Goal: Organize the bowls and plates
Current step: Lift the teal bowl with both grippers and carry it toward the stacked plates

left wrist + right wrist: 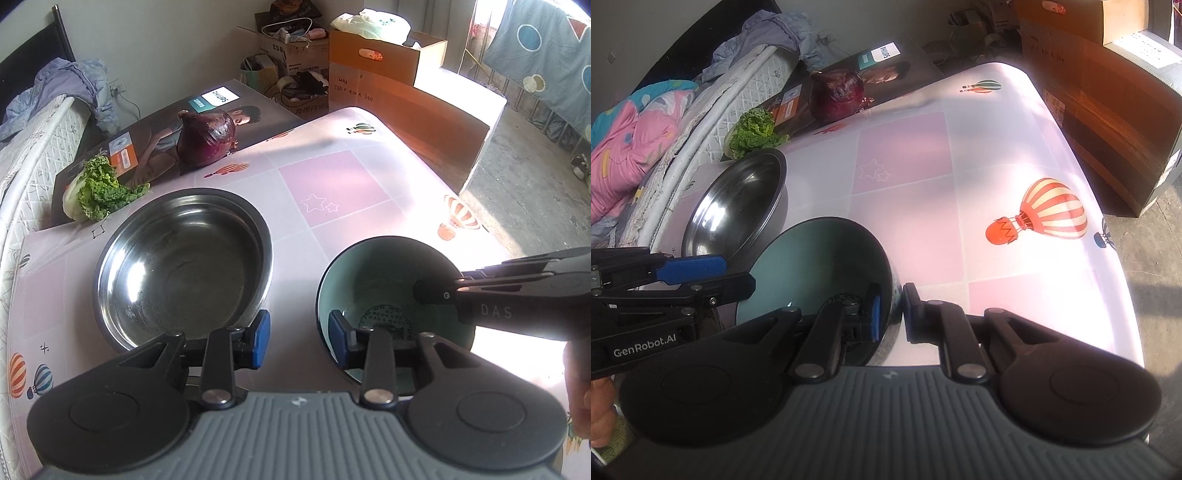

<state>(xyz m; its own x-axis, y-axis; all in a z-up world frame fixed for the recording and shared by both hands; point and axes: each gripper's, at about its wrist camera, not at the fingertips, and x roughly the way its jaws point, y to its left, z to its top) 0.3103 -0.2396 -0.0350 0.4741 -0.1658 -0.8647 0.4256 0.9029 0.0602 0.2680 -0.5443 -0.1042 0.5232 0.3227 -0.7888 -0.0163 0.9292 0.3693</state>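
Here two bowls stand on the table [960,229], and no more: one steel bowl [184,269] and one teal bowl [376,295]. Also one head of lettuce [99,188] and one red onion [207,136], both at the far left corner, the onion resting on a printed carton [155,122] along the far edge.

The steel bowl is wide, shallow and mirror-bright inside, and sits toward the left edge. The teal bowl is deeper, with a dark rim and outer wall, a pale green inside and dark print on its bottom; it stands just beside the steel one, toward the near edge, and is tipped to one side.

The right gripper [891,314] is closed tight over the teal bowl's rim, one blue pad inside and the other finger against the outer wall. The left gripper [299,341] stands partly open with nothing between its pads, over the gap between the two bowls; its right pad sits just inside the teal bowl's rim, and whether it touches is hard to tell.

The near parts of both bowls are hidden by the gripper bodies. Glare washes out the table's right side.
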